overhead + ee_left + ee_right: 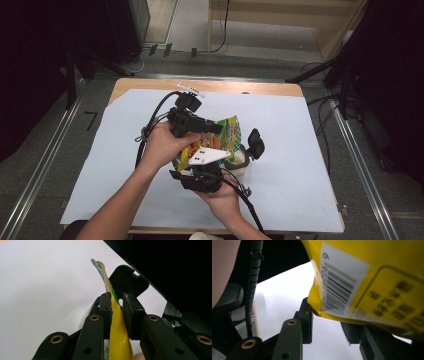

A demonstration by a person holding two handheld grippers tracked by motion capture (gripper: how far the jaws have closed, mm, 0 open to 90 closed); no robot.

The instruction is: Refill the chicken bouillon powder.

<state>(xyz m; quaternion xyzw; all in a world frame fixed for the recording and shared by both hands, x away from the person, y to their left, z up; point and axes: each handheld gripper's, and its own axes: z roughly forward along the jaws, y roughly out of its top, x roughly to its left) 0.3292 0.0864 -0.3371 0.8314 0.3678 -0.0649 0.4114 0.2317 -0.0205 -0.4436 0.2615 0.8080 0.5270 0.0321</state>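
Two grippers are working one yellow snack bag [227, 131], which I am holding off the white sheet [120, 165] near the table's middle; my left gripper [117, 307] is pinching the bag's upper edge flat between both pads; my right gripper [329, 325] is standing spread around the bag's lower corner, and I cannot tell whether its far pad is pressing. A small cup [239, 165] is waiting just beside the bag. Judged state: the bag is lifted and gripped, apparently unopened; tearing or pouring is, I am judging, outstanding.
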